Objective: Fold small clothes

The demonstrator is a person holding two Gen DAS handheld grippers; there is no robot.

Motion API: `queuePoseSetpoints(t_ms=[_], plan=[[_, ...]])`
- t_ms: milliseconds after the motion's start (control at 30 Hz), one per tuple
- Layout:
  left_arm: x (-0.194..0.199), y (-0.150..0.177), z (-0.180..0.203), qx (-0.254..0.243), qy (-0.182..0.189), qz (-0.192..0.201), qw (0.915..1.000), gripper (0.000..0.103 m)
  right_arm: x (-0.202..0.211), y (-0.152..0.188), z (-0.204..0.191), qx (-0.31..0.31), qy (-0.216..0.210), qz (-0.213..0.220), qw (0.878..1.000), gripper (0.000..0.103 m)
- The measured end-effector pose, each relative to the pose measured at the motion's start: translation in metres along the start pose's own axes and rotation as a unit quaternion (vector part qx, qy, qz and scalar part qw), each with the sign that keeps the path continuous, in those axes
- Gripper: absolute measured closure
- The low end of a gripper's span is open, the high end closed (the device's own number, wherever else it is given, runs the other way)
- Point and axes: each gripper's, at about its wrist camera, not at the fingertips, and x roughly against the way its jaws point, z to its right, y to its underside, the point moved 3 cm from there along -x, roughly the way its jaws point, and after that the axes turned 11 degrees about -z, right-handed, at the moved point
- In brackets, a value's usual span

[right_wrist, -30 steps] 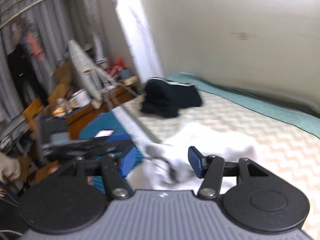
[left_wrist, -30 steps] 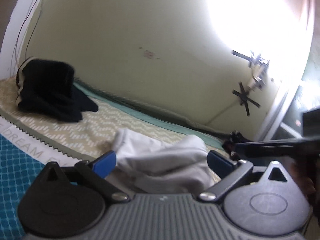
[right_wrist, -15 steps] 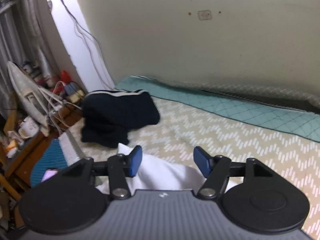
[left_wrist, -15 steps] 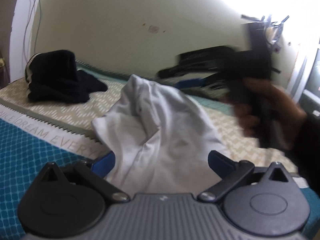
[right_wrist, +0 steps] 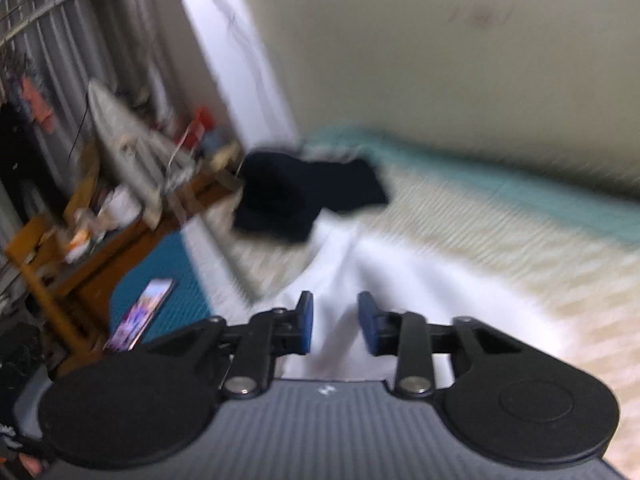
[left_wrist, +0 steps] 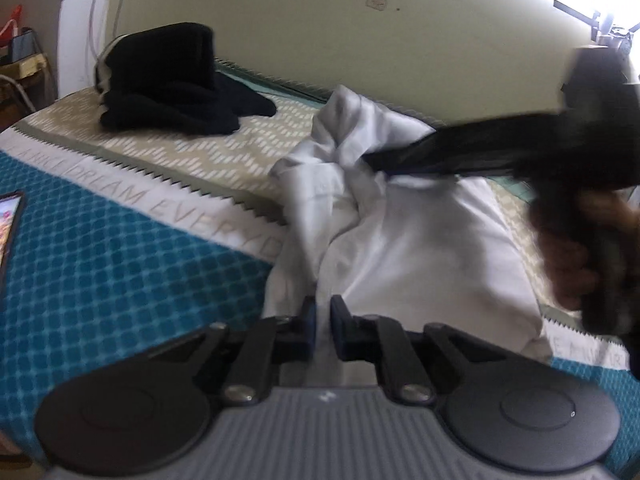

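A white garment point(left_wrist: 400, 232) lies crumpled on a bed point(left_wrist: 132, 248), across the seam where the teal patterned cover meets a beige zigzag sheet point(left_wrist: 224, 148).

In the left wrist view, the left gripper point(left_wrist: 322, 322) sits at six o'clock with its jaws just closed to a narrow gap, pinching the near edge of the garment between its blue pads point(left_wrist: 309, 320). At three o'clock, a hand point(left_wrist: 568, 248) holds the right gripper point(left_wrist: 384, 160), whose dark fingers reach in to the bunched top of the garment near the centre; whether they grip the cloth there cannot be told from this view.

In the blurred right wrist view, the right gripper's jaws have just been closing and stand partly apart, with white cloth between the pads, which do not press on it.

A dark pile of clothes point(left_wrist: 176, 84) rests at eleven o'clock on the beige sheet, apart from the garment. A phone point(right_wrist: 140, 312) with a lit screen lies on the teal cover at nine o'clock.
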Motion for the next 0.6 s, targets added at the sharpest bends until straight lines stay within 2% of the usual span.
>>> queuePoseSetpoints(t_ms=[67, 100, 133, 167, 200, 233, 267, 367, 400, 433, 467, 500, 533, 567, 600], plan=[[0.006, 0.002, 0.003, -0.008, -0.017, -0.001, 0.9998, 0.087, -0.032, 0.002, 0.002, 0.000, 0.016, -0.028, 0.999, 0.077], [0.012, 0.003, 0.006, -0.015, -0.024, 0.005, 0.9996, 0.071, -0.039, 0.002, 0.004, -0.005, 0.012, -0.020, 1.000, 0.078], [0.018, 0.002, 0.010, -0.022, -0.029, 0.018, 0.9992, 0.045, -0.037, 0.002, 0.007, -0.016, 0.003, -0.013, 1.000, 0.076], [0.025, 0.002, 0.014, -0.031, -0.032, 0.037, 0.9983, 0.033, -0.034, 0.001, 0.010, -0.031, -0.006, -0.012, 0.999, 0.074], [0.032, 0.001, 0.020, -0.041, -0.035, 0.060, 0.9967, 0.016, -0.028, 0.001, 0.011, -0.036, -0.016, -0.008, 0.999, 0.065], [0.038, -0.002, 0.027, -0.055, -0.037, 0.081, 0.9945, 0.012, -0.020, 0.003, 0.011, -0.033, -0.020, 0.001, 0.999, 0.057], [0.040, -0.005, 0.034, -0.071, -0.040, 0.093, 0.9923, 0.012, -0.011, 0.004, 0.009, -0.025, -0.016, 0.012, 0.999, 0.054], [0.026, -0.019, 0.054, -0.109, -0.061, 0.098, 0.9873, 0.008, 0.023, 0.010, 0.009, -0.003, 0.007, 0.058, 0.998, 0.051], [0.015, -0.025, 0.058, -0.112, -0.067, 0.088, 0.9875, 0.010, 0.037, 0.014, 0.011, -0.002, 0.023, 0.076, 0.997, 0.047], [0.004, -0.029, 0.059, -0.112, -0.067, 0.074, 0.9888, 0.018, 0.047, 0.016, 0.013, -0.001, 0.041, 0.092, 0.995, 0.041], [-0.007, -0.033, 0.059, -0.110, -0.061, 0.057, 0.9904, 0.028, 0.053, 0.019, 0.018, -0.001, 0.062, 0.109, 0.992, 0.038], [-0.018, -0.036, 0.059, -0.110, -0.048, 0.035, 0.9921, 0.058, 0.061, 0.024, 0.024, -0.004, 0.084, 0.125, 0.989, 0.037], [-0.026, -0.037, 0.058, -0.109, -0.033, 0.012, 0.9935, 0.085, 0.066, 0.029, 0.032, -0.014, 0.102, 0.132, 0.986, 0.037], [-0.031, -0.035, 0.055, -0.103, -0.017, -0.007, 0.9946, 0.093, 0.067, 0.033, 0.042, -0.031, 0.112, 0.130, 0.985, 0.037], [-0.031, -0.033, 0.051, -0.093, -0.002, -0.012, 0.9956, 0.094, 0.066, 0.036, 0.051, -0.049, 0.115, 0.124, 0.984, 0.037]])
